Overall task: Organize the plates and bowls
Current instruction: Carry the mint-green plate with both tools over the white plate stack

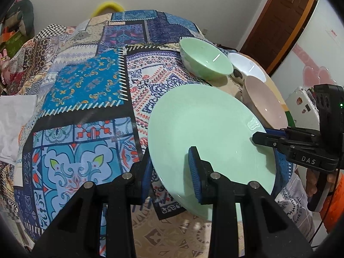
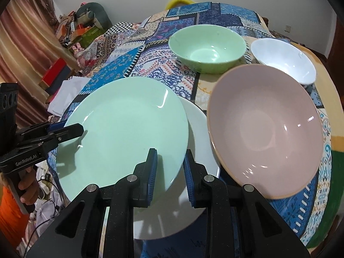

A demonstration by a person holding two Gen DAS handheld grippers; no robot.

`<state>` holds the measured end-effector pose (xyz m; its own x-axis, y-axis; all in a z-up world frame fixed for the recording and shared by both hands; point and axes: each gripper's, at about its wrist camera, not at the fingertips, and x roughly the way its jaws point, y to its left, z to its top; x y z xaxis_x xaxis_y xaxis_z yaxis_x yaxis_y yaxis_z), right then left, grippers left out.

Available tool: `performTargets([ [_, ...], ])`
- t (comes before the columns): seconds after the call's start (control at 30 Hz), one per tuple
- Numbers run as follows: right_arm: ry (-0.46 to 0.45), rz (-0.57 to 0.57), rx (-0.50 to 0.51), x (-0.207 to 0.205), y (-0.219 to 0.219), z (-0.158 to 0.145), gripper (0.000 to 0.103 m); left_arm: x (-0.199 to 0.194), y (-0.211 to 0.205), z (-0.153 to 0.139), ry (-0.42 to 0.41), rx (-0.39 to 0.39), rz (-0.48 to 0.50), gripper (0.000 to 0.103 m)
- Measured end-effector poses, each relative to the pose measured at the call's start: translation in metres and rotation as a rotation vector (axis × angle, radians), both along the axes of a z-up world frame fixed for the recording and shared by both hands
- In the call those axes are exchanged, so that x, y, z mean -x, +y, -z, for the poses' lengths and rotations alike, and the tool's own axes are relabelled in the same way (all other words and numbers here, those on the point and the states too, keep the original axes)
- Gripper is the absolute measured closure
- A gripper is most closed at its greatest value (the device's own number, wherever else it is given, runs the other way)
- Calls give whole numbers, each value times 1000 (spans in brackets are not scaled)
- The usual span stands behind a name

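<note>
A pale green plate (image 1: 204,129) (image 2: 124,129) is held by both grippers at opposite sides of its rim. My left gripper (image 1: 172,172) is shut on its near edge, one pad on top and one beneath; in the right wrist view the left gripper (image 2: 73,130) clamps the plate's left edge. My right gripper (image 2: 171,172) is shut on the plate's right rim, and the right gripper (image 1: 261,137) shows at the plate's far right. The green plate partly covers a white plate (image 2: 200,133) lying below it. A green bowl (image 2: 207,49), a white bowl (image 2: 283,58) and a pink bowl (image 2: 266,126) stand on the table.
A patchwork tablecloth (image 1: 86,86) covers the table. A white cloth (image 1: 15,118) lies at its left edge. A hand (image 2: 28,182) holds the left gripper's handle. Cluttered boxes and a curtain (image 2: 25,53) stand off to the left; a door (image 1: 279,21) is at the right.
</note>
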<state>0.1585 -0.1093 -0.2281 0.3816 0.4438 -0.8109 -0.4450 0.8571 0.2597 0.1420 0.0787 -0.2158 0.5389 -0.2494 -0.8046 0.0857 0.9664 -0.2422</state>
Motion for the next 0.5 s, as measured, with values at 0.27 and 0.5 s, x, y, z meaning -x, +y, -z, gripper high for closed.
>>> performTargets([
  [0.27,14,27,-13,6,-13,3,80,-1,-13,7,22,-16,33,71],
  [0.5,43,45,-33,11,-22,10,80,0,-21,10,28,-39,41,71],
])
